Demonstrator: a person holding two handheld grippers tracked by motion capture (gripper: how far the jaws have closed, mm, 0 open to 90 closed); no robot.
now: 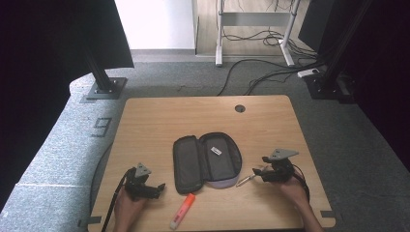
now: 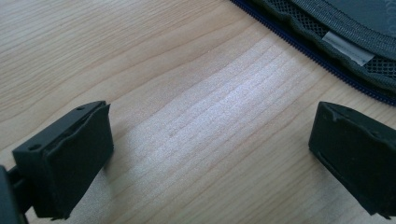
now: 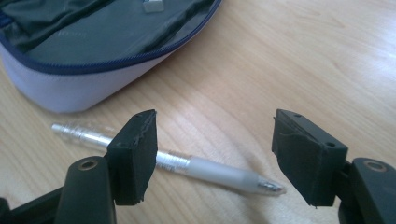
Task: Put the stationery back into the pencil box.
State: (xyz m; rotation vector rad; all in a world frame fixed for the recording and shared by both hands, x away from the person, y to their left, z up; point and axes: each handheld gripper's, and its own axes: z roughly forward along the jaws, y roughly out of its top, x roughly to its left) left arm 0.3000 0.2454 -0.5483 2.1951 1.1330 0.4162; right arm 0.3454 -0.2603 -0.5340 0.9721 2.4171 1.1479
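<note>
A: From above, what's on the table (image 1: 145, 121)?

B: A dark pencil case (image 1: 207, 161) lies unzipped and spread flat in the middle. An orange highlighter (image 1: 183, 210) lies near the front edge, just below the case. A pen (image 1: 245, 180) lies at the case's lower right corner, close to it or touching; I can't tell which from here. The left gripper (image 1: 157, 189) rests low at the front left, its hand (image 1: 126, 205) coming in from the bottom edge. The right gripper (image 1: 257, 174) is at the right, tips right at the pen, held by the right hand (image 1: 294, 189)

A: And the view along the left gripper?

B: Its two black pads (image 2: 74, 158) stand wide apart over bare wood, with nothing between them. The case's zip edge (image 2: 327, 56) crosses the top right corner, cut off by the frame. The highlighter isn't caught here

A: The right gripper's own view?

B: It shows what the high view blurs. The pen (image 3: 205, 167) is clear-bodied with a frosted grip and a metal tip, lying flat on the wood. The right gripper (image 3: 215, 154) is partly open and sits low, one pad in front of the barrel, the other just beyond the tip. The pads don't press on it. The case (image 3: 79, 79) shows a pale lilac outside here, and a gap of wood lies between it and the pen's far end

A: Anything unclear?

B: A small white tag (image 3: 153, 5) inside the case is cut off at the top, its print unreadable
</note>
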